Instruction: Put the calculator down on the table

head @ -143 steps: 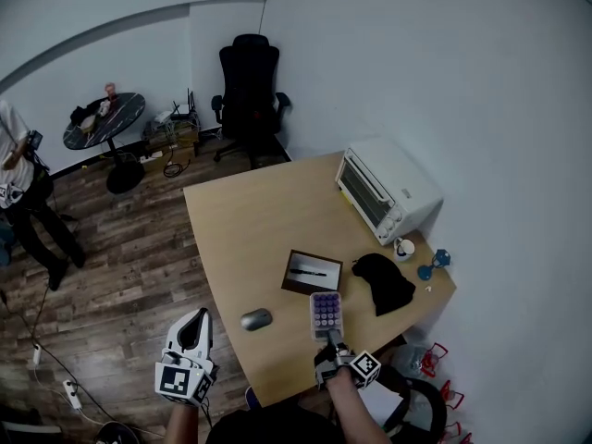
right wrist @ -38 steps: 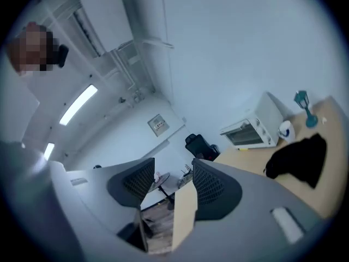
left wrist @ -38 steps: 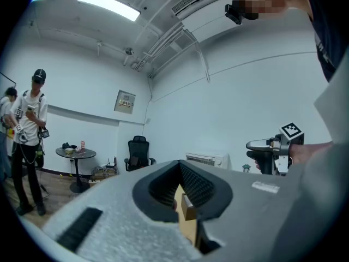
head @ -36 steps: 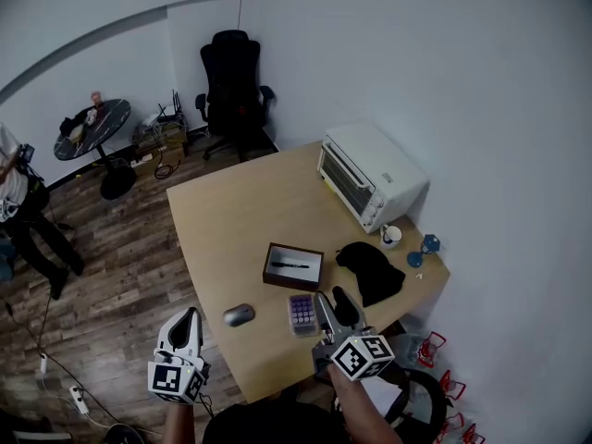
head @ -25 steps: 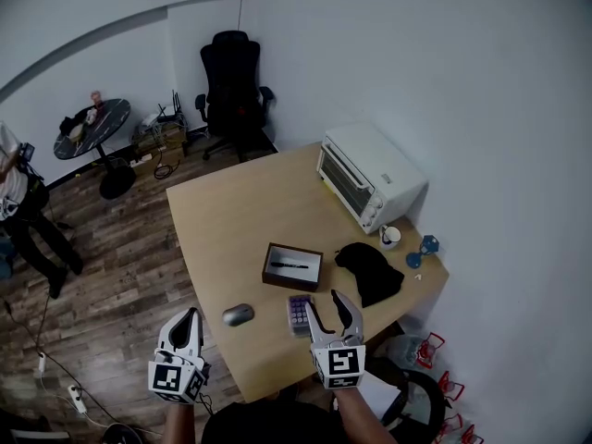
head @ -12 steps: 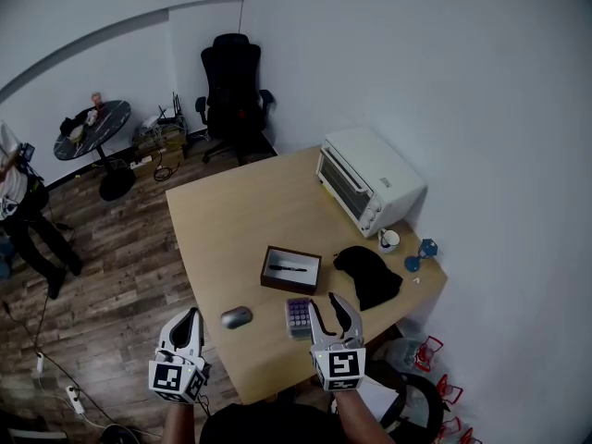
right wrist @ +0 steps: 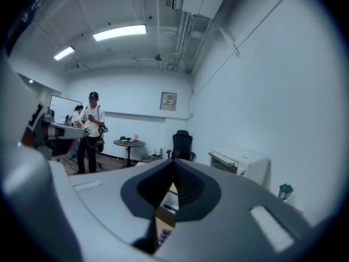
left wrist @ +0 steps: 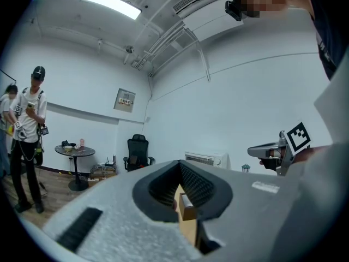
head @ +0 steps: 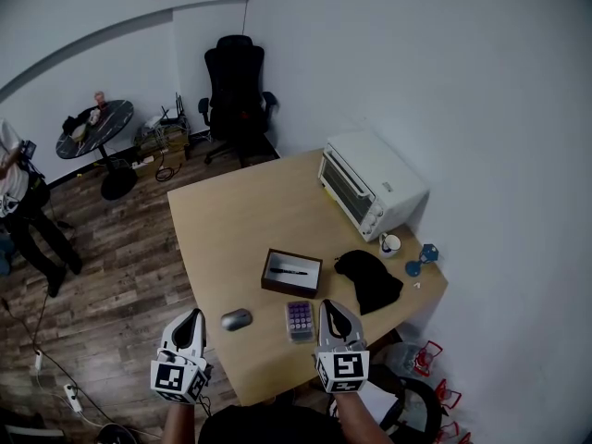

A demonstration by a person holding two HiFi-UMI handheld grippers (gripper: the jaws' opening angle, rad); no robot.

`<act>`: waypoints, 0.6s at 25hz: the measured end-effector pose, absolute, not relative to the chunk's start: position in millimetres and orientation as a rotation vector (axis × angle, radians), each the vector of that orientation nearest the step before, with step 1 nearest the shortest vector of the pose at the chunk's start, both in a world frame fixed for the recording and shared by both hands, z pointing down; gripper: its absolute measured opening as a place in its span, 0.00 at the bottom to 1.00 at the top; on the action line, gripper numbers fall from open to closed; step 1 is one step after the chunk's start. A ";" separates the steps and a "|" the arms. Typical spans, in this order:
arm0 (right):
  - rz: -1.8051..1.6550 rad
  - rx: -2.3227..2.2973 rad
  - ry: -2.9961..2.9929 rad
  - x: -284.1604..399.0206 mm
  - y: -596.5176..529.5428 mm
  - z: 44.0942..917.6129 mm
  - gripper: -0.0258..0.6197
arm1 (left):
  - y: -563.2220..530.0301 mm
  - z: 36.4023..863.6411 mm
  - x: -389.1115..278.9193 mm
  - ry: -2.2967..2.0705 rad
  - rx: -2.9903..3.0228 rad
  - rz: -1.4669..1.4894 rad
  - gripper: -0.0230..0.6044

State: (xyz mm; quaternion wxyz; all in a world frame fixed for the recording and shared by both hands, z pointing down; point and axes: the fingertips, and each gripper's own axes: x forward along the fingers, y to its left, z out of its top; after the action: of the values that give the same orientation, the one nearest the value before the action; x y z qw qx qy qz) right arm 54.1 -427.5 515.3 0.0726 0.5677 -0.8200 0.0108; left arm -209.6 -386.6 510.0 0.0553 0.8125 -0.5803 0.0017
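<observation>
The calculator point(head: 299, 320), grey with purple keys, lies flat on the wooden table point(head: 240, 220) near its front edge. Its keys also show low in the right gripper view as the calculator point(right wrist: 163, 234). My right gripper point(head: 334, 309) hovers just right of it. Its jaws have just been closing and now stand shut with nothing between them. My left gripper point(head: 192, 318) hangs shut and empty off the table's left edge, left of the mouse point(head: 236, 319).
Behind the calculator sits a dark box point(head: 291, 272) holding a pen, with a black cloth point(head: 370, 280) to its right. A white toaster oven point(head: 370, 188), a cup point(head: 389, 244) and a blue ornament point(head: 421, 259) line the right side. A person point(head: 23, 202) stands far left.
The right gripper held the calculator earlier; it now lies on the table. Within the last second the right jaws went from wide open to shut. The left gripper stayed put.
</observation>
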 end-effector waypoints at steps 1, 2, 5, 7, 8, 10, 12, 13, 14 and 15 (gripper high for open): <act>0.039 1.704 -2.465 53.9 -428.3 515.3 0.06 | -387.0 510.3 -209.5 -1.761 2.468 0.005 0.03; 0.050 1.701 -2.467 54.3 -429.5 516.1 0.06 | -387.5 510.4 -208.9 -1.762 2.470 0.007 0.03; 0.089 1.691 -2.482 54.4 -432.0 519.0 0.06 | -388.3 511.8 -207.9 -1.765 2.476 0.024 0.03; 0.083 1.677 -2.482 52.7 -431.9 520.0 0.06 | -387.8 513.4 -209.2 -1.767 2.472 0.028 0.03; 0.080 1.670 -2.482 51.7 -431.4 520.3 0.06 | -387.6 513.4 -210.1 -1.769 2.469 0.026 0.03; 0.080 1.662 -2.485 49.8 -430.6 520.5 0.06 | -387.7 513.0 -212.0 -1.773 2.465 0.021 0.03; 0.075 1.659 -2.483 48.9 -430.8 520.0 0.06 | -388.5 513.3 -212.6 -1.771 2.466 0.018 0.03; 0.072 1.658 -2.483 49.0 -431.4 519.4 0.06 | -389.3 512.8 -212.2 -1.769 2.468 0.018 0.03; 0.069 1.657 -2.483 49.2 -432.0 518.8 0.06 | -390.0 511.8 -211.4 -1.767 2.470 0.020 0.03; 0.067 1.655 -2.484 49.2 -432.5 518.2 0.06 | -390.3 511.4 -211.0 -1.766 2.472 0.023 0.03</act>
State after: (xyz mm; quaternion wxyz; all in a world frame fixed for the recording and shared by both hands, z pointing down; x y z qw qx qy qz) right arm 49.2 -432.5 518.2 0.0779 0.5527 -0.8294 0.0225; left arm -211.0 -390.3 511.4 0.0519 0.8126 -0.5804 0.0076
